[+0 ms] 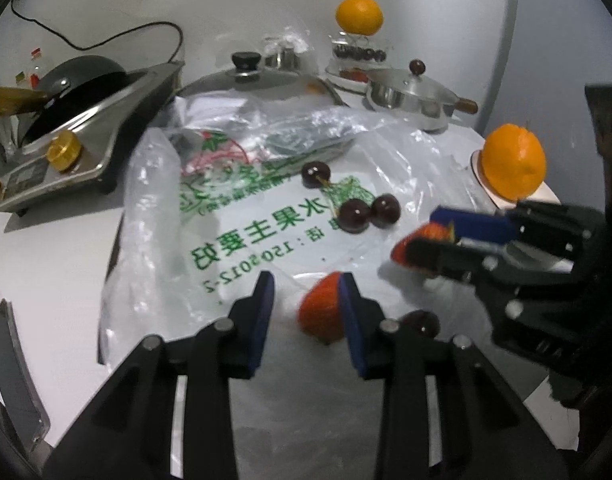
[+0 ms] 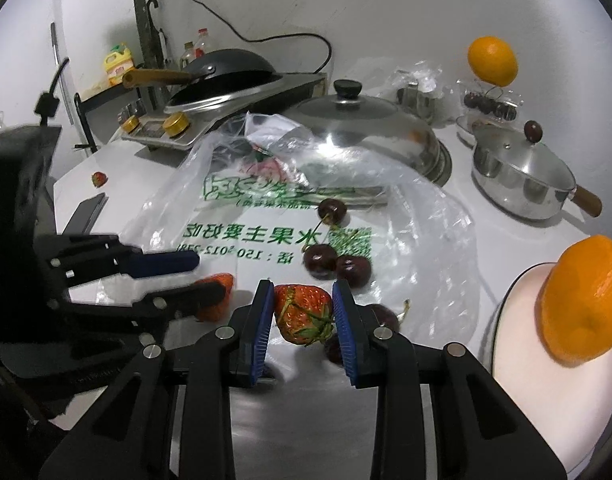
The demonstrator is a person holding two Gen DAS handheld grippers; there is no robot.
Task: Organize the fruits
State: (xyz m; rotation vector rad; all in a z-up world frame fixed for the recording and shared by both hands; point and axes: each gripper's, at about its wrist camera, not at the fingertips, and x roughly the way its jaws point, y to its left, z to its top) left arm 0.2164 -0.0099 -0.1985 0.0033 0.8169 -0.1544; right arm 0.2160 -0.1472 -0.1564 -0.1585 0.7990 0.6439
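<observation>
Strawberry sits pinched between the blue pads of the right gripper, jaws narrow and pressing both flanks, just above the printed plastic bag. It's soft fruit, so any more squeeze likely bruises it, and the leafy cap hanging below the pads could let it twist out in transit

The second strawberry is the doubtful one. The left gripper has its jaws drawn in narrow, yet the berry lies against one pad only, with a gap showing to the other. I cannot tell that it is truly gripped, and a lift from here may leave it behind or roll it

The two grippers are close together, so a careless swing could knock them. Dark cherries lie loose on the slippery film just beyond, and a cherry or two sits right under the right gripper's fingers, easily nudged. Over at the right, the plate carries an orange near its edge, so a bump there might send it rolling
</observation>
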